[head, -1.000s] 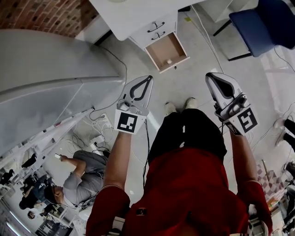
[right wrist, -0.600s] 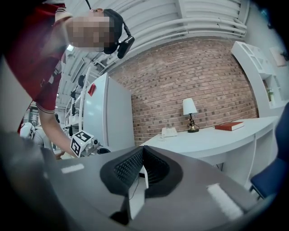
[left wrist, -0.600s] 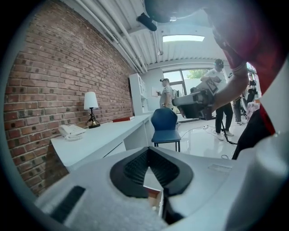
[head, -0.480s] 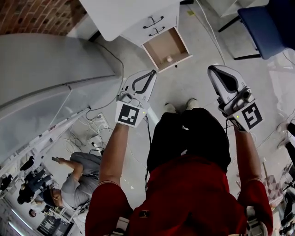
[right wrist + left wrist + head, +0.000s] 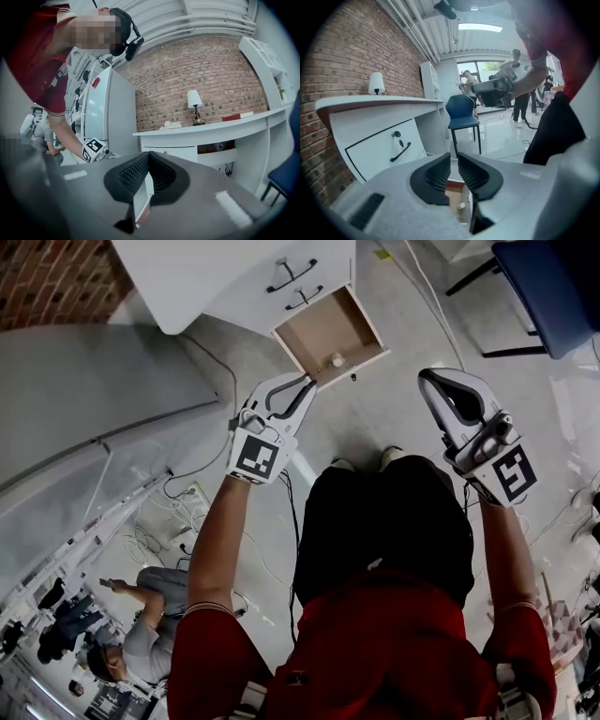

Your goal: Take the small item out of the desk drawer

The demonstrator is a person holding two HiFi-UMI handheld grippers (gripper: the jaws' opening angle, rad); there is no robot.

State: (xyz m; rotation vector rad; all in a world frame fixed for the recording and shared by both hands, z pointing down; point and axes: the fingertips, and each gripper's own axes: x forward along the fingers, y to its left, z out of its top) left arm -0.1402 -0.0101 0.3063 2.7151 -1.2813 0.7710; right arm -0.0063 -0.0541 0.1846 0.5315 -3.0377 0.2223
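Left tool (image 5: 302, 382) is poised over the open desk drawer (image 5: 314, 334); its jaws have just been opening, a narrow gap with nothing between them.
The step in hand looks like the approach. The small item (image 5: 337, 359), pale and roundish, lies on the drawer floor near the front wall, apart from the tool. Next, the jaws likely need to open wider and lower to straddle it. Right tool (image 5: 148, 155) hangs aside, closed and empty. The item is too small to identify, and the tabletop (image 5: 187, 277) is cut off.

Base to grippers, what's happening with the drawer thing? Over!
Left gripper just opening, empty, near the drawer. Right gripper shut, empty. Small item lying in open drawer. Nothing seems in the way.
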